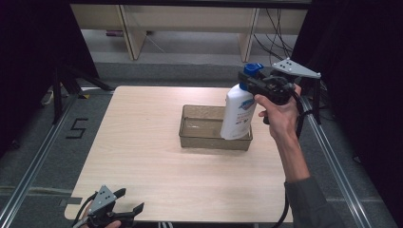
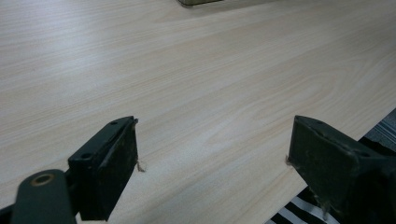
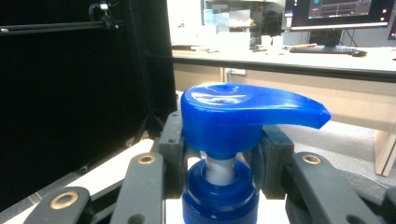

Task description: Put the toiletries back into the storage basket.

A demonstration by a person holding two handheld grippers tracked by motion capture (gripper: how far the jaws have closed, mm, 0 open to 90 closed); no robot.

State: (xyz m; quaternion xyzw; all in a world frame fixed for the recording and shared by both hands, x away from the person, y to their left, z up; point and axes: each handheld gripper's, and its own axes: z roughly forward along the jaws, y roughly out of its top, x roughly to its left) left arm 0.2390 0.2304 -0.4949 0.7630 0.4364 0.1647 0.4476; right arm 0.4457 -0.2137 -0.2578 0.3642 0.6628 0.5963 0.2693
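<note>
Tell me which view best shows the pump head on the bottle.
The right gripper view: the blue pump head sits close and sharp, spout pointing right, with the right tool shut on the neck just below it. The high view shows it small atop the bottle, over the tray. The left gripper view looks across table.

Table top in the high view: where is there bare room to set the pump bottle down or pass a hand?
Bare wood runs along the table's left half, between its left edge and the tray, and across the near strip from the tray to the open left gripper. It is crowded at the tray's right end, where the right gripper holds the pump bottle by its neck.
</note>
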